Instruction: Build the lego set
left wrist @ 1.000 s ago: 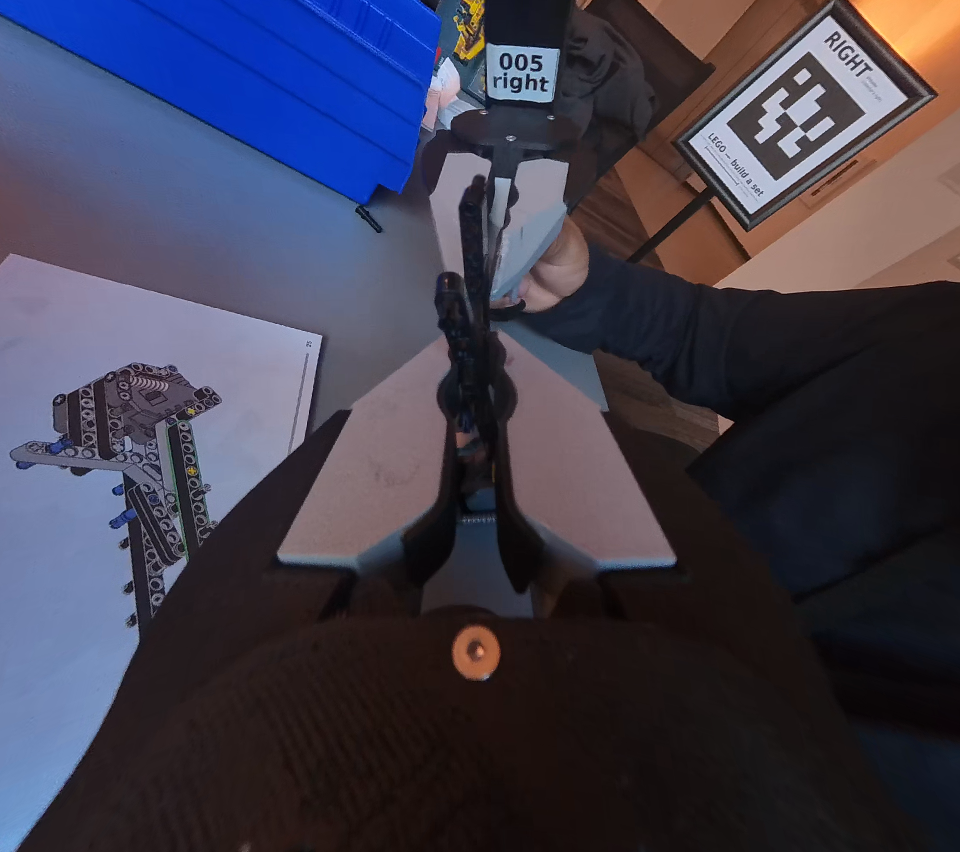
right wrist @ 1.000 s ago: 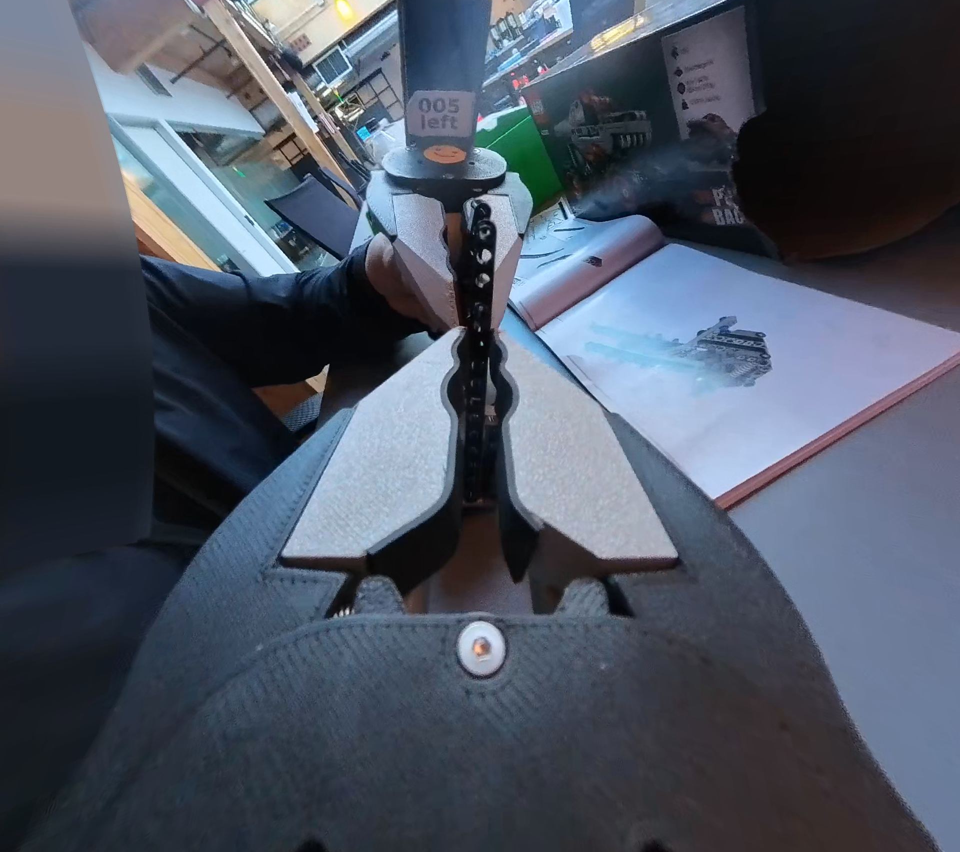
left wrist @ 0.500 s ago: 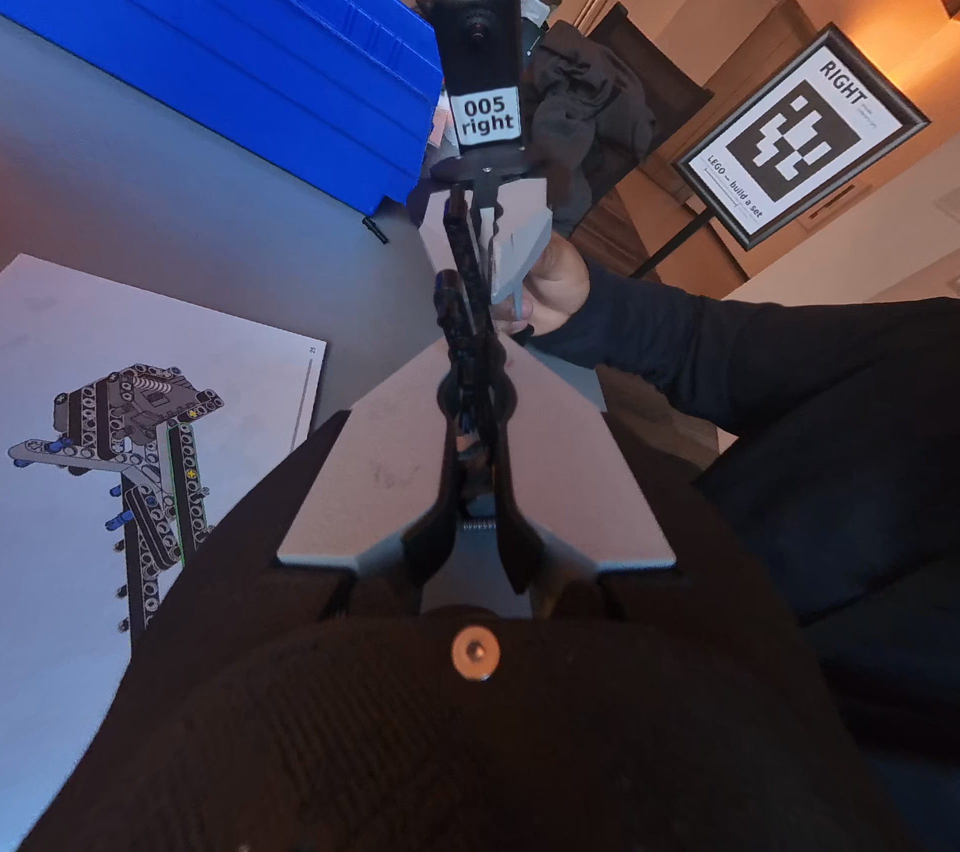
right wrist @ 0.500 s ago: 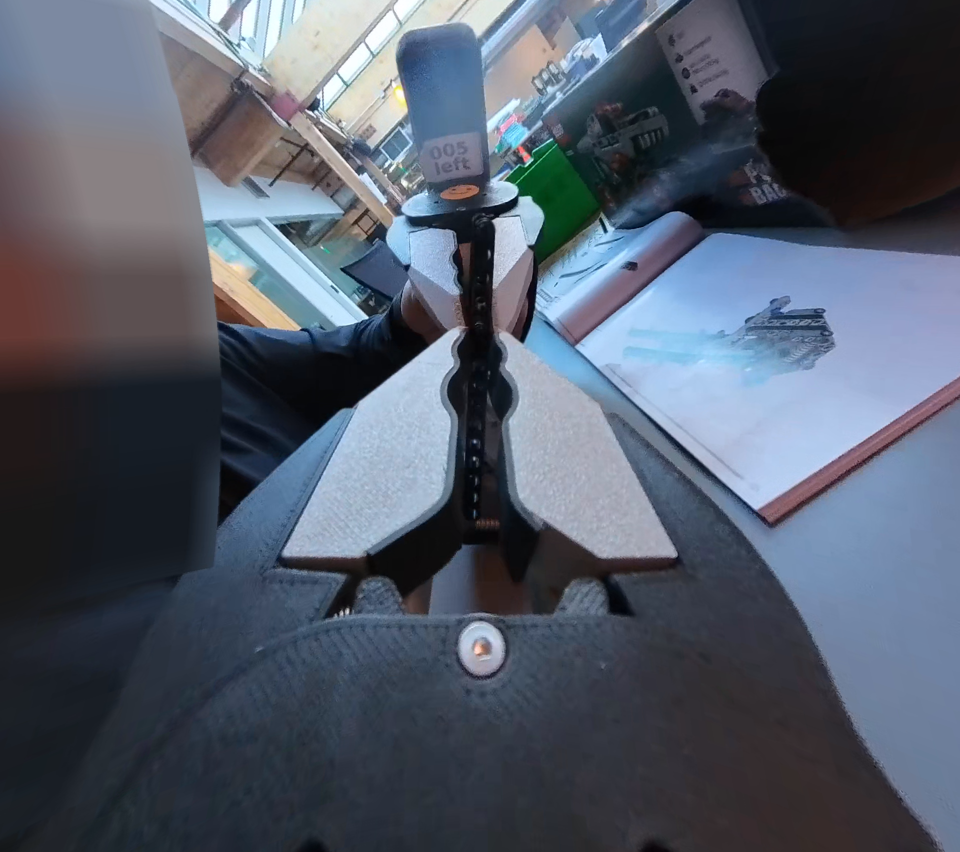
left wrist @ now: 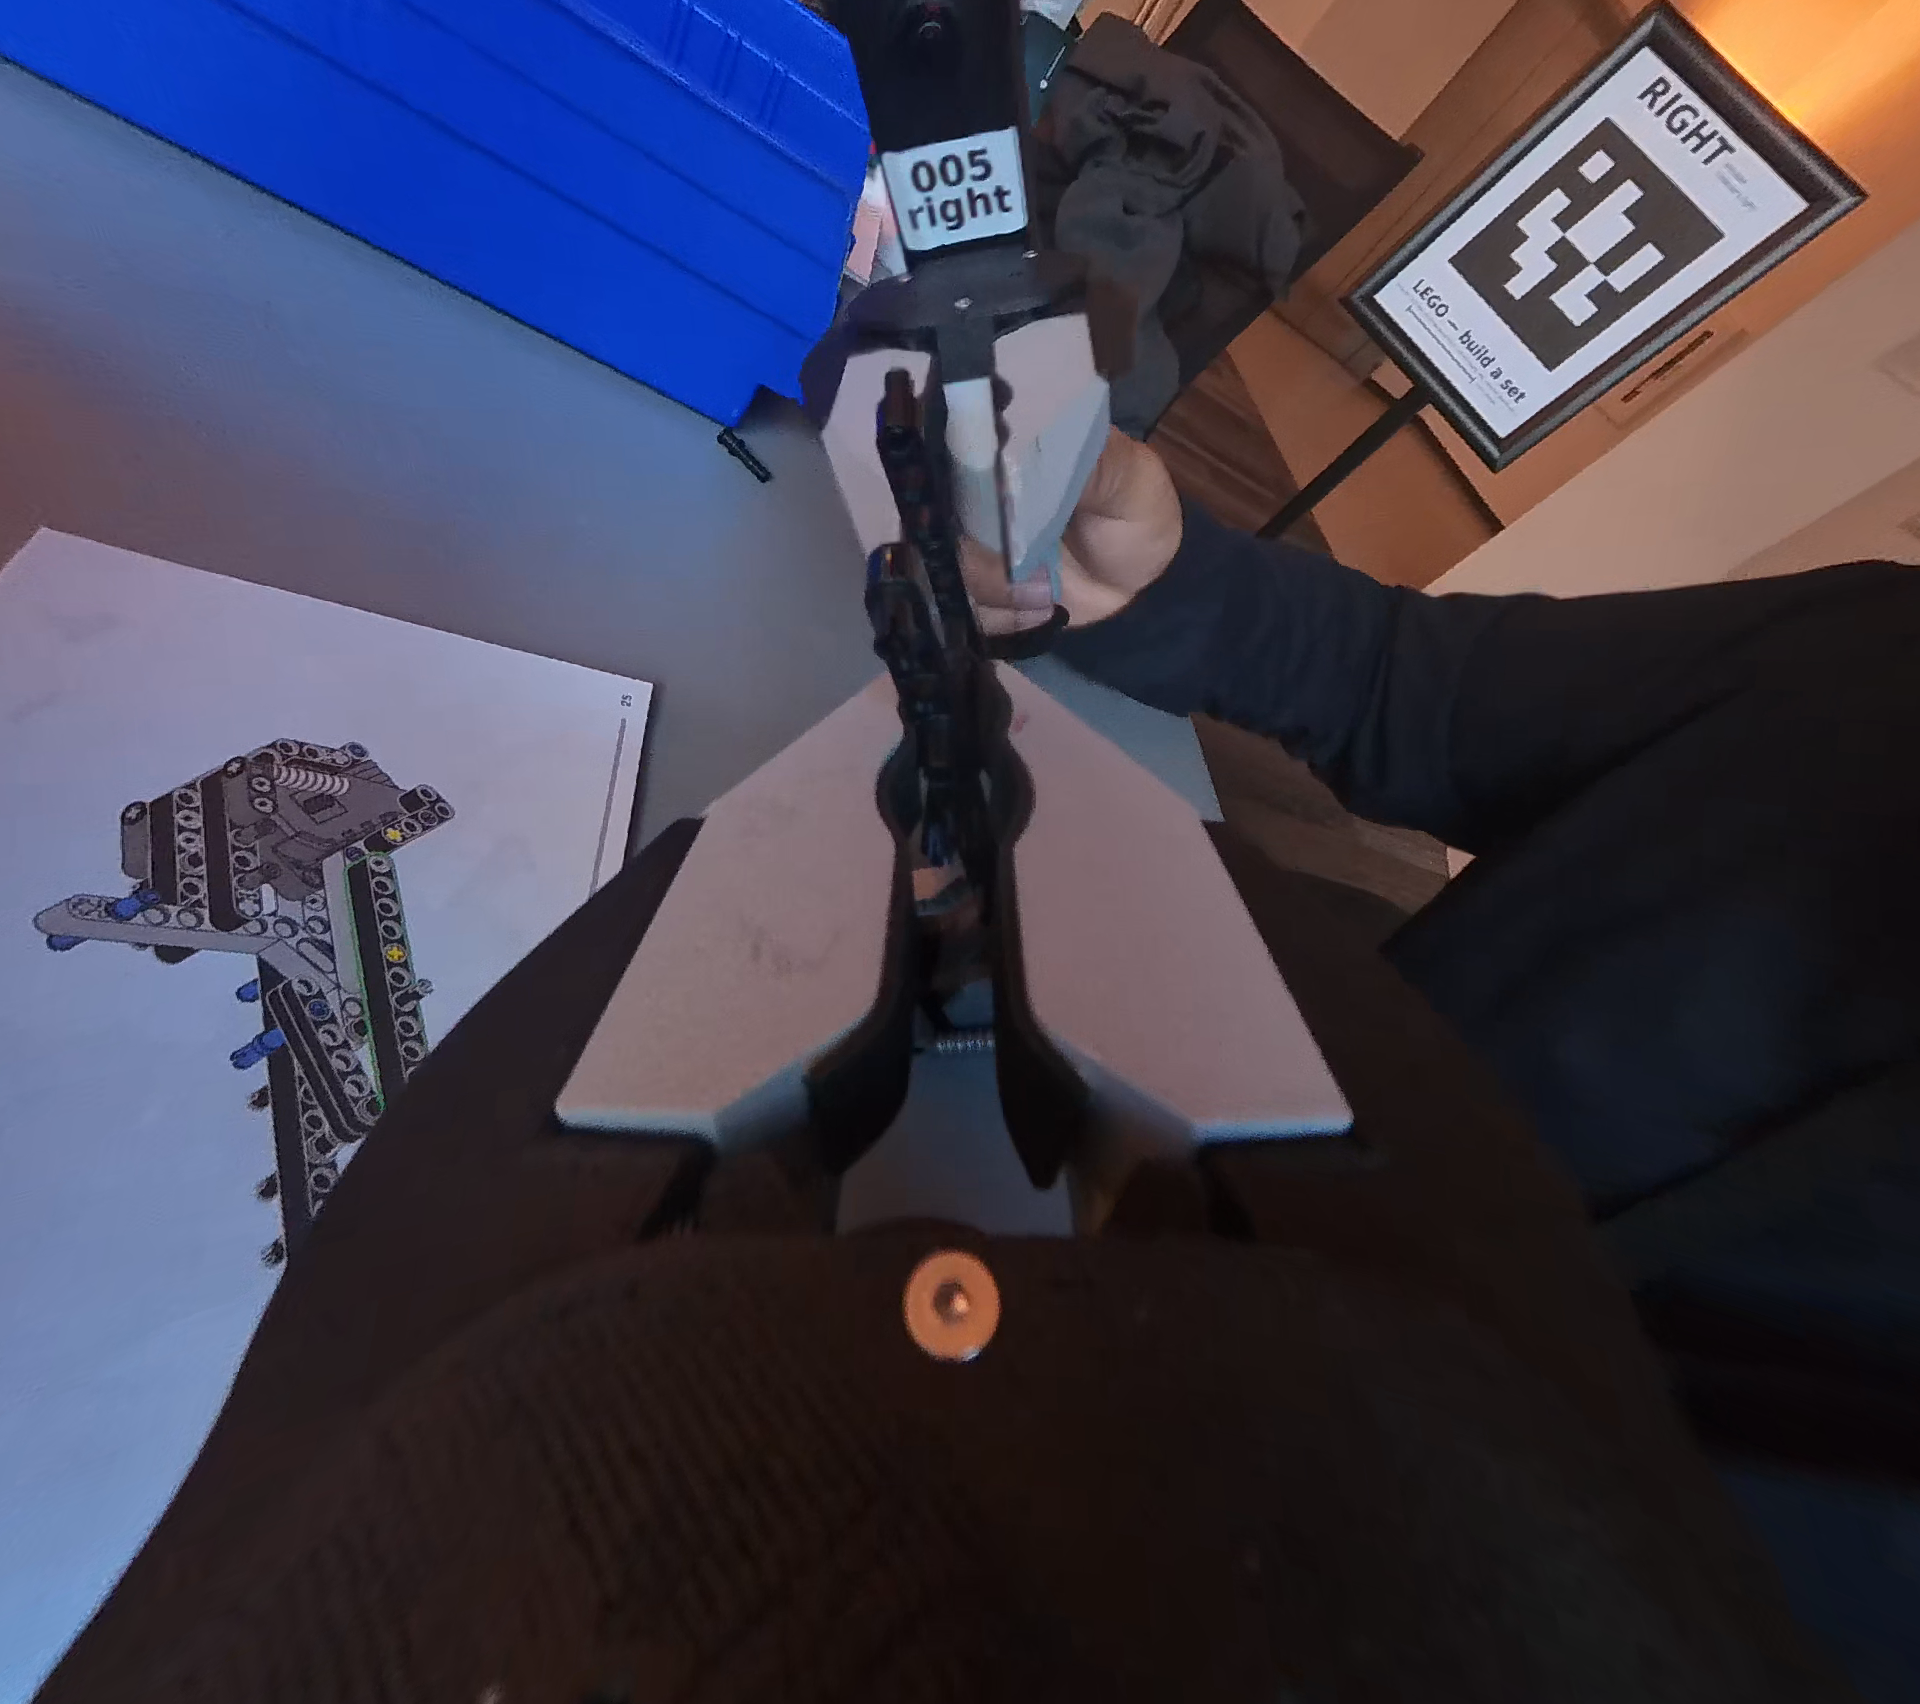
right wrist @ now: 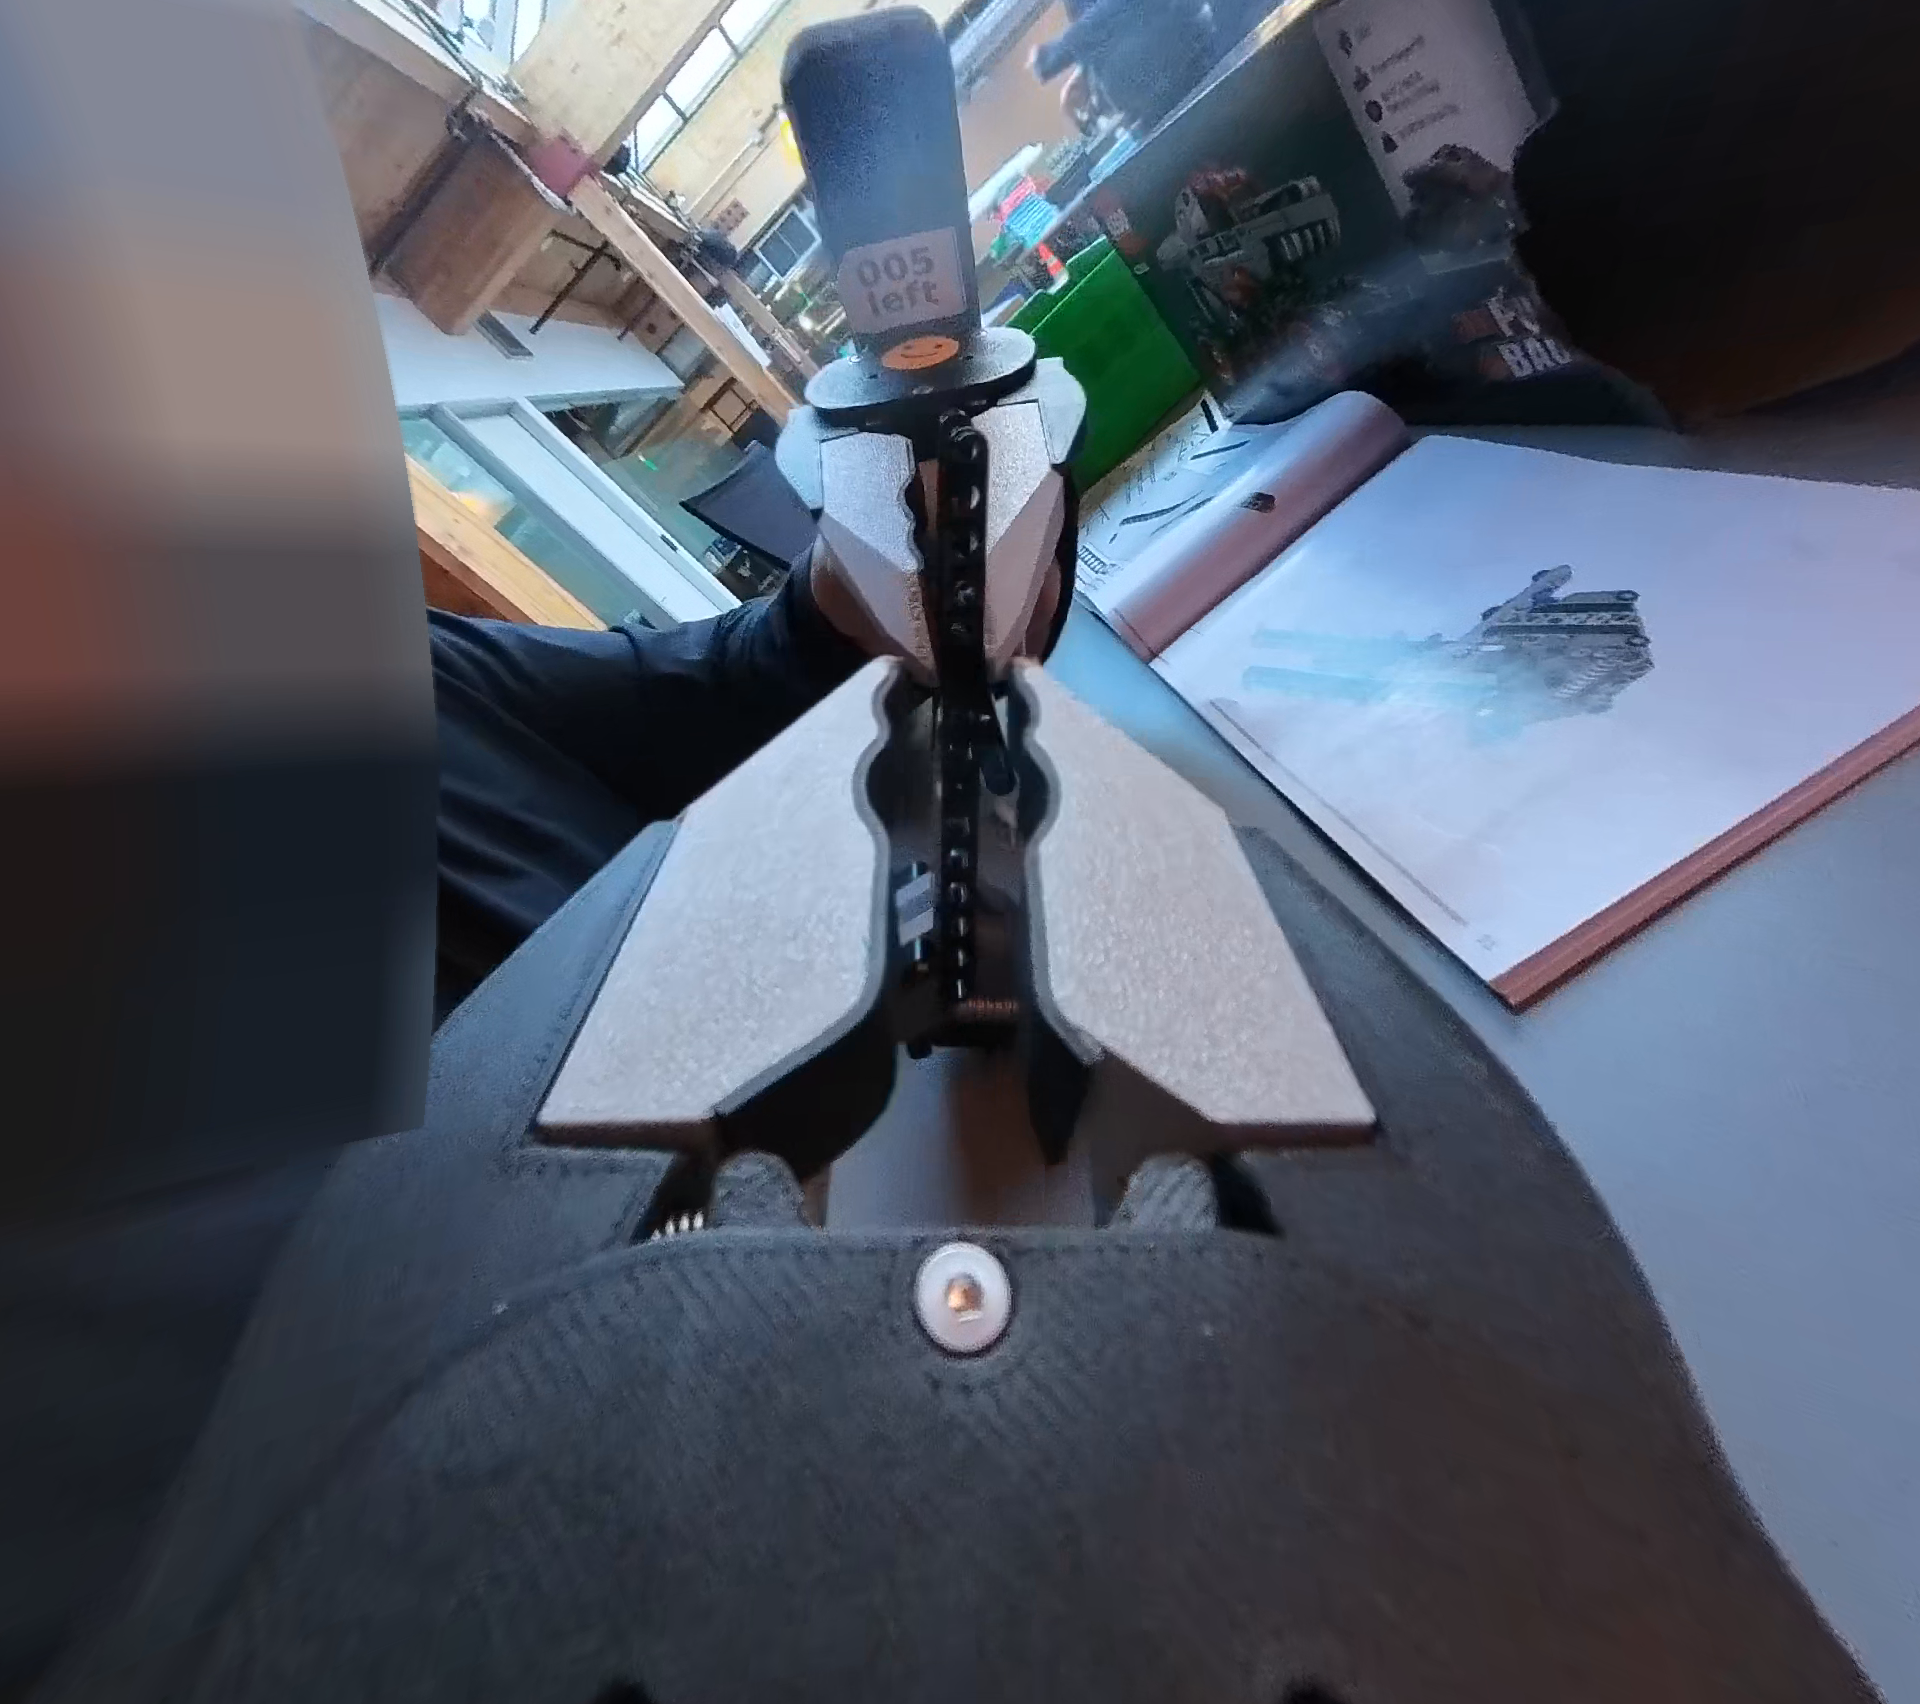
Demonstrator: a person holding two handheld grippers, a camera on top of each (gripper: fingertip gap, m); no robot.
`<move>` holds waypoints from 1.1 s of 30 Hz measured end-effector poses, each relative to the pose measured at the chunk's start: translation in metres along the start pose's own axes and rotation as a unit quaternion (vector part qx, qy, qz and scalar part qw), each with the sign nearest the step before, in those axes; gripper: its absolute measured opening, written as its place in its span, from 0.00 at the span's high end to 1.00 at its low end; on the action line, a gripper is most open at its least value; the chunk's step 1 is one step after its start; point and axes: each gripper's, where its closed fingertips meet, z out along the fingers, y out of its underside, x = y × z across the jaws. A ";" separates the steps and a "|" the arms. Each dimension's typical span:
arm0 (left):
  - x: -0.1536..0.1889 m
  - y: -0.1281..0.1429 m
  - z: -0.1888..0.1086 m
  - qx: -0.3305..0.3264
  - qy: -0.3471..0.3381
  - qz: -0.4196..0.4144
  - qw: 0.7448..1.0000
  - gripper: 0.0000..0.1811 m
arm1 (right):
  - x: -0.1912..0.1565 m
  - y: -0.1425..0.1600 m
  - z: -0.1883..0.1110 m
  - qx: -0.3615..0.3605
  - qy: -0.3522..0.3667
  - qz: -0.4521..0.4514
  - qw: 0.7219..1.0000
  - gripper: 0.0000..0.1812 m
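Note:
A long black Lego beam with holes (left wrist: 925, 574) spans between my two grippers, which face each other above the grey table (left wrist: 312, 428). My left gripper (left wrist: 948, 709) is shut on its near end, where small pins and blue bits stick out. My right gripper (left wrist: 961, 449) stands opposite, held by a hand (left wrist: 1122, 532), with the beam's far end against its jaws. In the right wrist view my right gripper (right wrist: 956, 688) is shut on the same beam (right wrist: 961, 823), which runs deep between its fingers. The left gripper (right wrist: 951, 553) grips it beyond.
An open instruction booklet (left wrist: 260, 823) lies on the table, also in the right wrist view (right wrist: 1558, 667). A blue bin (left wrist: 416, 96) stands behind, with a loose black pin (left wrist: 743, 454) near it. A framed marker sign (left wrist: 1600, 231) stands at right. A green bin (right wrist: 1101, 345) is farther back. The grippers are tip to tip, or close to it.
Both grippers stay shut on the beam. The right wrist view has tilted up toward the roof windows. In the left wrist view the right gripper has shifted slightly left.

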 end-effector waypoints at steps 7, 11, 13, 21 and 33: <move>0.001 0.001 -0.001 -0.005 0.003 0.000 1.000 0.95 | 0.000 0.021 -0.001 -0.071 0.004 -0.009 0.997 0.92; 0.001 0.016 -0.001 -0.063 0.001 -0.006 0.998 0.77 | -0.002 0.031 0.005 -0.098 -0.005 -0.008 0.995 0.95; 0.003 0.022 -0.001 -0.075 0.008 -0.006 0.997 0.80 | -0.002 0.034 0.006 -0.107 -0.003 -0.014 0.994 0.98; 0.008 0.027 0.008 -0.081 0.014 0.001 0.997 0.92 | -0.007 0.036 0.006 -0.117 -0.004 -0.030 0.993 0.98; -0.001 0.017 0.007 -0.003 -0.022 0.004 1.000 0.92 | 0.000 0.034 0.005 -0.108 0.024 -0.040 0.993 0.98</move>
